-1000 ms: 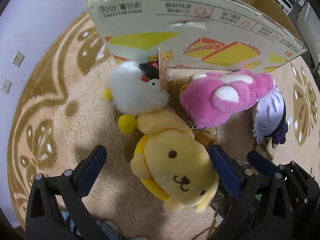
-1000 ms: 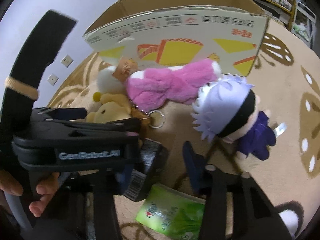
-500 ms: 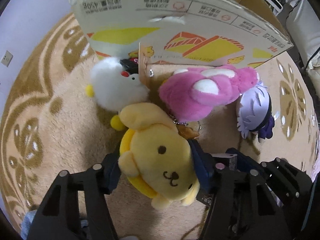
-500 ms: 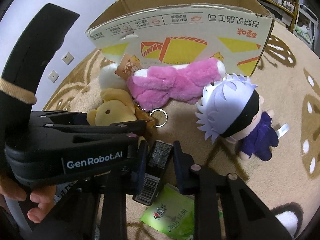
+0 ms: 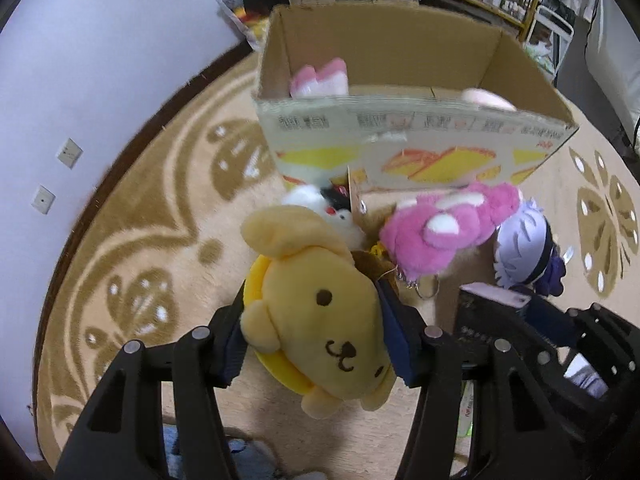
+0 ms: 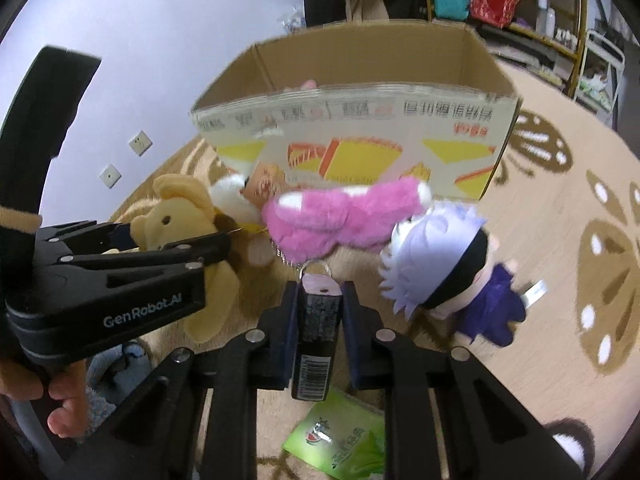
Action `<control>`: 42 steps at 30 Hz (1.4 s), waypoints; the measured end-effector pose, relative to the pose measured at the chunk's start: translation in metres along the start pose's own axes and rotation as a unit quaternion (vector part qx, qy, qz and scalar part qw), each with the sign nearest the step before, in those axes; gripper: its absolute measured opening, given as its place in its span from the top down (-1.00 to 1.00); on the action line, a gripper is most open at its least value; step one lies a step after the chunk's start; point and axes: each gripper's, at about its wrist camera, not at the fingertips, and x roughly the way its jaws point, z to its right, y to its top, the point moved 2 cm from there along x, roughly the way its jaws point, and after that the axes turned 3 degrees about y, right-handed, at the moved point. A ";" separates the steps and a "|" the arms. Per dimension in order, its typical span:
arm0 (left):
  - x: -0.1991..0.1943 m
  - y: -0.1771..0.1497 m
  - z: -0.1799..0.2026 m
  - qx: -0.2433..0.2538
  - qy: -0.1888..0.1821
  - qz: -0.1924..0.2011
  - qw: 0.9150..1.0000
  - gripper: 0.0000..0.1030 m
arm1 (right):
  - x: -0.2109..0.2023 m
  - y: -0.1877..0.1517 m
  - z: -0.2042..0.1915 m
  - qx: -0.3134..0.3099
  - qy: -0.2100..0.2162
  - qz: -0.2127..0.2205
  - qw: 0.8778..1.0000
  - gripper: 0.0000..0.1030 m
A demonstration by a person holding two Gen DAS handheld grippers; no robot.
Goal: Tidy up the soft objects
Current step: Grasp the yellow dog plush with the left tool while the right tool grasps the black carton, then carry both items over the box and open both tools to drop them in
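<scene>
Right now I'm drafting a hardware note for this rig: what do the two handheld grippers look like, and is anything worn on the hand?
Both grippers, left gripper and right gripper, are matte black plastic with skeletal, cut-out fingers, silver rivets and dark blue pads. The left one's side carries white "GenRobot.AI" lettering. A black strap with a tan band curves above it. The hand underneath looks ungloved; no cables are visible.

Both grippers are matte black plastic with angular, cut-out finger frames, silver round screw heads at the pivots and dark navy pads on the inner faces: left gripper (image 5: 314,340), right gripper (image 6: 318,322). The left gripper's side carries white "GenRobot.AI" lettering. A black curved strap with a tan band rises above it.
</scene>
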 end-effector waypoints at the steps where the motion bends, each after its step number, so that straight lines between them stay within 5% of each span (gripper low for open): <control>1: -0.003 0.004 -0.003 -0.001 0.001 0.005 1.000 -0.10 | -0.004 0.003 0.001 -0.001 -0.002 0.007 1.000 0.59; 10: -0.046 0.020 -0.029 -0.020 0.021 0.087 0.996 -0.10 | -0.041 0.025 0.009 0.007 -0.012 0.079 0.997 0.59; 15: -0.085 0.033 -0.034 -0.011 0.034 0.157 0.987 -0.10 | -0.051 0.040 0.013 0.029 0.003 0.103 0.994 0.59; 25: -0.116 0.072 -0.044 -0.021 0.020 0.232 0.972 -0.10 | -0.069 0.074 0.018 0.001 -0.002 0.157 0.988 0.59; 42: -0.086 0.118 -0.031 0.013 0.020 0.269 0.963 -0.12 | -0.061 0.123 0.027 -0.037 -0.041 0.182 0.982 0.59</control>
